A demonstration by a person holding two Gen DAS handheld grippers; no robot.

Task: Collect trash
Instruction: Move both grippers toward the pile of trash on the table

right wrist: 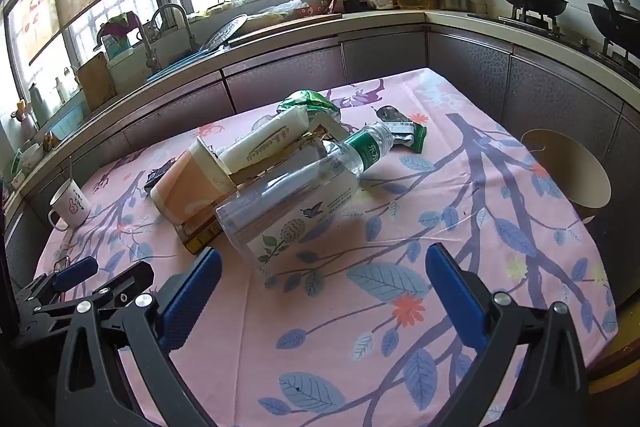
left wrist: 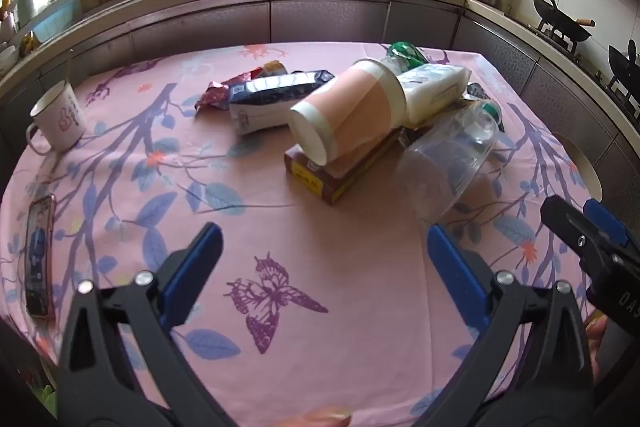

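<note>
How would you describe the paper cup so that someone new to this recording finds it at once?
Start from the pink flowered tablecloth and go to the heap of rubbish at its middle. The paper cup lies on its side on top of a flat brown box, its base facing the camera. It is the only pink, cream-banded thing there; the clear plastic bottle beside it is see-through.

Paper cups: one, on its side (left wrist: 352,111) (right wrist: 192,185)
Clear bottles: one, lying down (left wrist: 452,163) (right wrist: 296,183)
White tubes: one (left wrist: 434,89) (right wrist: 266,141)
Boxes: one, brown, under the cup (left wrist: 320,179) (right wrist: 200,237)
Wrappers: a red (left wrist: 224,91), a dark blue-and-white (left wrist: 272,99), a green foil (right wrist: 310,103) and a dark one (right wrist: 404,133); four I can tell apart
Mugs: one (left wrist: 56,119) (right wrist: 70,205)
Phones: one (left wrist: 40,257)
Woks: two (right wrist: 528,3) (right wrist: 616,21)
Grippers: two (left wrist: 324,267) (right wrist: 324,283)
</note>
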